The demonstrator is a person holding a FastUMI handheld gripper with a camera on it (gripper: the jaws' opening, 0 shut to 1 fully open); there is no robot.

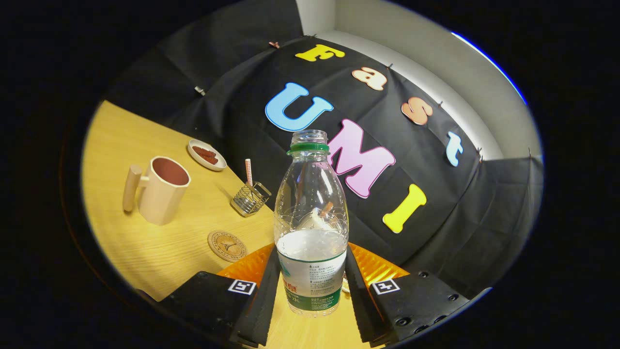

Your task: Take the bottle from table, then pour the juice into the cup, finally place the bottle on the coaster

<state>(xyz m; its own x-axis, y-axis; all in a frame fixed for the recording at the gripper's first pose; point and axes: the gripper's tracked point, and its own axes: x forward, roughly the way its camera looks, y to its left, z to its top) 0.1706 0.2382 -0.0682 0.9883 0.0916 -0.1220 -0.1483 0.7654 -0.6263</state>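
Both jaws of the gripper against the bottle between them.

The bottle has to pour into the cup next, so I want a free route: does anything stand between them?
Nothing visible does. The tongs grip the bottle; bare table leads to the cup. The coaster lies flat beside that path.

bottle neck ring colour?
Green, on the bottle gripped between the gripper fingers; gripper view.
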